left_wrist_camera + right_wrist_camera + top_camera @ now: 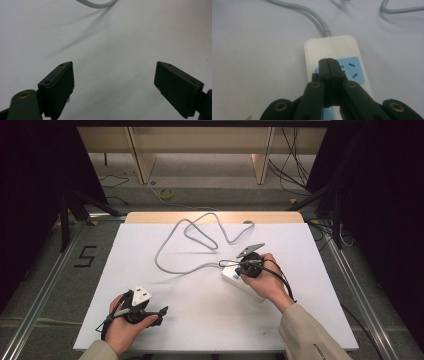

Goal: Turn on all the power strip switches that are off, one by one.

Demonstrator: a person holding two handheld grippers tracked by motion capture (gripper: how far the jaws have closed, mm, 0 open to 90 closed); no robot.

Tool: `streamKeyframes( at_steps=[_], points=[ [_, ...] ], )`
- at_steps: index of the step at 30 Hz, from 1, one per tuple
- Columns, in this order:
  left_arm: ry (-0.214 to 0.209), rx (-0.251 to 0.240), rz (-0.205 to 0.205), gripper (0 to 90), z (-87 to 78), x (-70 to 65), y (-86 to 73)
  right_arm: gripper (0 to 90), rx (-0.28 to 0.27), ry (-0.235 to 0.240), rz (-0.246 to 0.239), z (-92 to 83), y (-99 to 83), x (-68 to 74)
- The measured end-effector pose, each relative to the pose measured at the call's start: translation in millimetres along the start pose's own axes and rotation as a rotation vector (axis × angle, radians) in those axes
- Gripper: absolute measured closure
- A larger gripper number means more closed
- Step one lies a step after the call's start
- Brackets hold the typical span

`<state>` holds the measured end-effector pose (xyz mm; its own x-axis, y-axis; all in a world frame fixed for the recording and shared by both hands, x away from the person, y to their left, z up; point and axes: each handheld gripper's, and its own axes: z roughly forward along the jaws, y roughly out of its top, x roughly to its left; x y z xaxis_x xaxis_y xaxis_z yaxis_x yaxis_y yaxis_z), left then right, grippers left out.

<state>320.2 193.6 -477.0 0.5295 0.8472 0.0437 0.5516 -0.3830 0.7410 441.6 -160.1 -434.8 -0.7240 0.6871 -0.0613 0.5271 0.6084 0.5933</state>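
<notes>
white power strip [331,53] lies on the white table [200,320], right of the table's centre, its long body running toward the near right. grey cord [192,242] leaves the strip's far end through a ribbed collar and loops away toward the far edge of the table, then curls back left of the strip. in the right gripper view the strip shows a pale blue socket panel [353,68] with dark slots; the cord enters at the end farthest from the camera. right gripper [328,65] sits directly over the strip, jaws pressed flat together with no gap and nothing between them, tips over the near-left corner of the blue panel; whether the tips touch the strip's face, cannot tell. in the high view the right hand [267,280] covers the near part of the strip, with the right gripper [239,270] at the strip's far end. left gripper [162,312] is well apart from the strip, toward the near left of the table, held in the left hand [125,325]. in the left gripper view its jaws stand wide apart, bare table between them, a bend of the cord at the top edge, well beyond the tips. beige sleeve [307,335] on the right forearm, near side of the strip.
</notes>
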Motion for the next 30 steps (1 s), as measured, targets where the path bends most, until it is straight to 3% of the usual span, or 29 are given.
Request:
streamKeyframes(
  at_steps=[30],
  points=[
    [-0.001, 0.001, 0.000, 16.2, 0.7, -0.9, 0.2, 90.0, 0.027, 0.007, 0.003, 14.4, 2.2, 1.1]
  ],
)
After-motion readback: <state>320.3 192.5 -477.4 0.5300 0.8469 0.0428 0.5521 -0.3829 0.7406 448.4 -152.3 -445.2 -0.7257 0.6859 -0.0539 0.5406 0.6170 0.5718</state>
